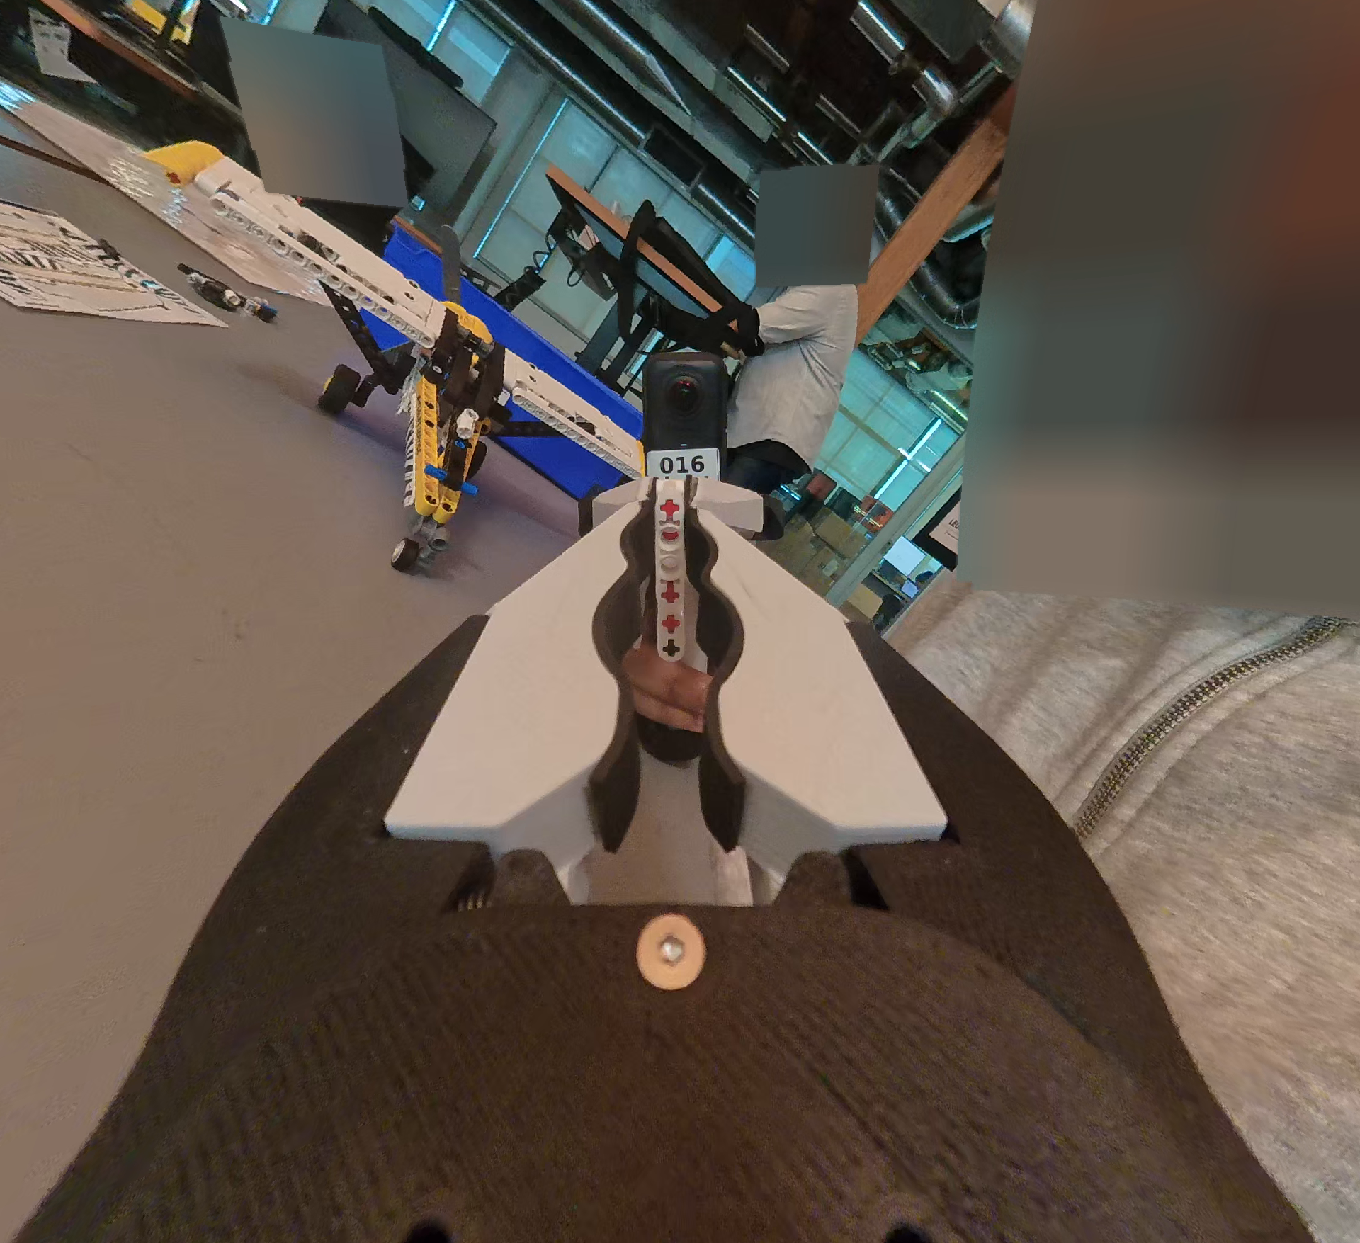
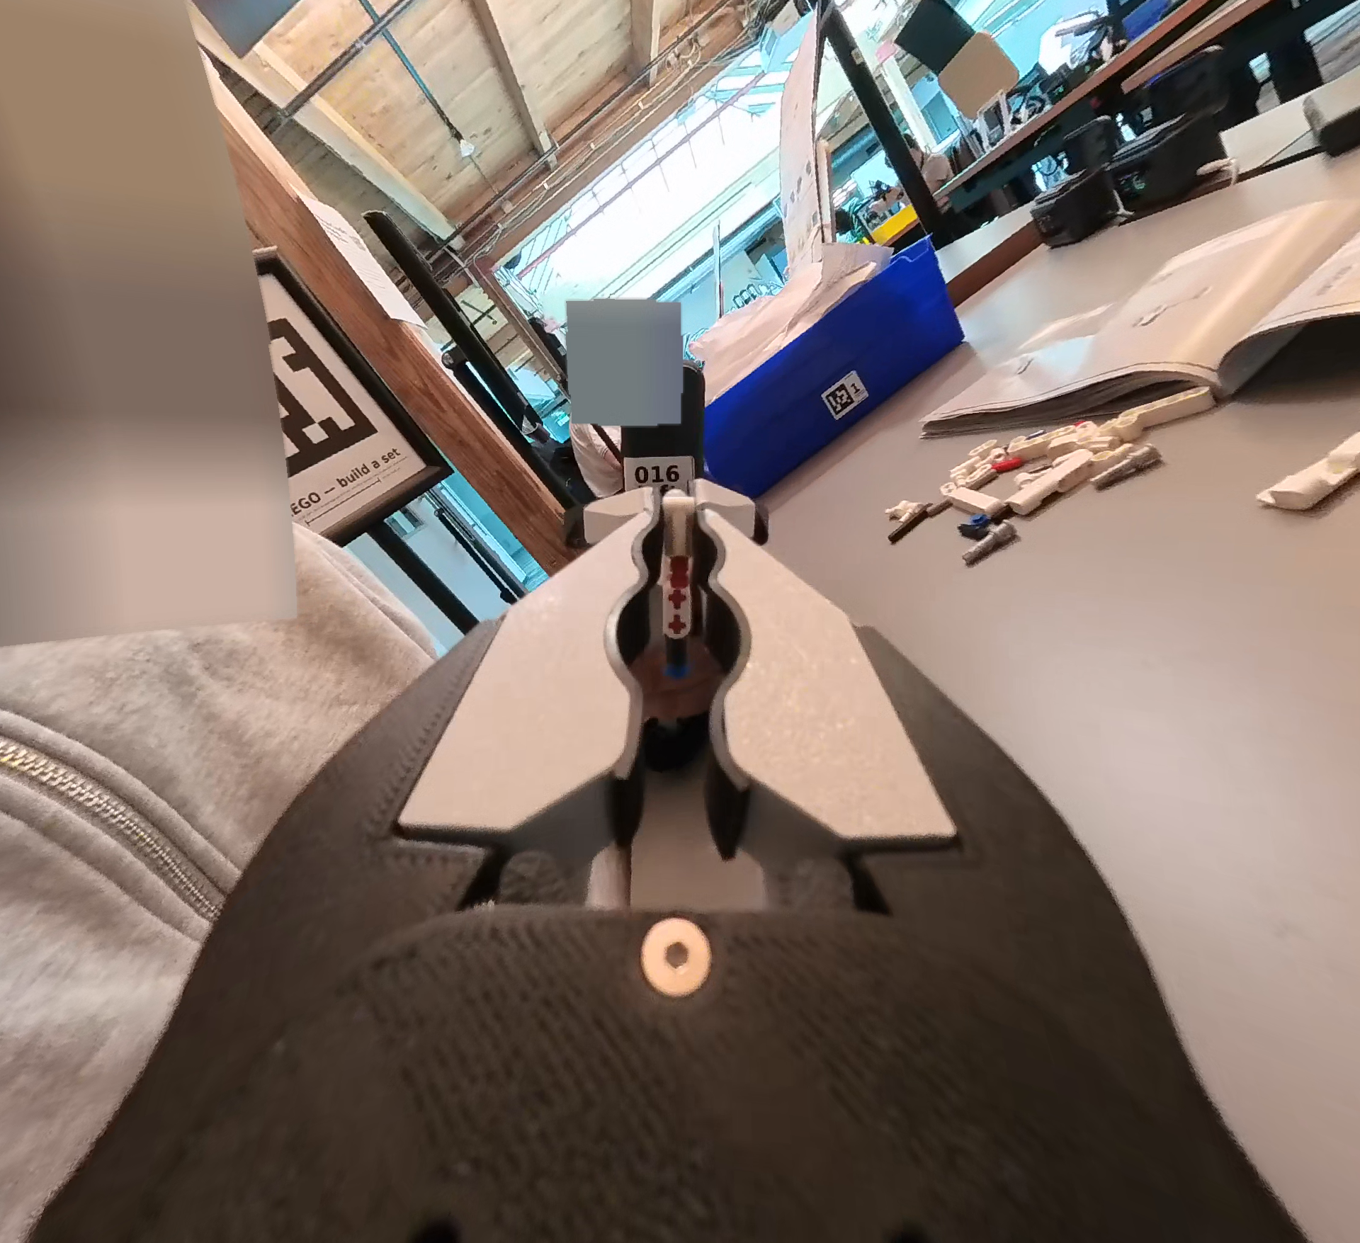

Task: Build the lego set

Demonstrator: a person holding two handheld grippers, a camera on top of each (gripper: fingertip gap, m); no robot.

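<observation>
A white Lego beam (image 1: 671, 575) with red cross pins runs along the narrow gap between the fingers of my left gripper (image 1: 673, 497), which is shut on it. My right gripper (image 2: 673, 508) faces the left one tip to tip, and its view shows the same beam (image 2: 677, 593), with a black axle and a blue piece (image 2: 673, 669) at its near end. The right jaws are closed on it too. The part-built yellow, white and black plane model (image 1: 441, 398) stands on the grey table (image 1: 184, 545) to the left, apart from both grippers.
A blue bin (image 2: 824, 383) stands at the table's far side. An open instruction booklet (image 2: 1177, 325) and several loose white pieces (image 2: 1030, 472) lie to the right. Printed sheets (image 1: 88, 273) and small dark parts (image 1: 228, 295) lie to the left. A grey zipped sweatshirt (image 1: 1141, 803) is close by. Both grippers' tips are close together, under 4 cm apart.
</observation>
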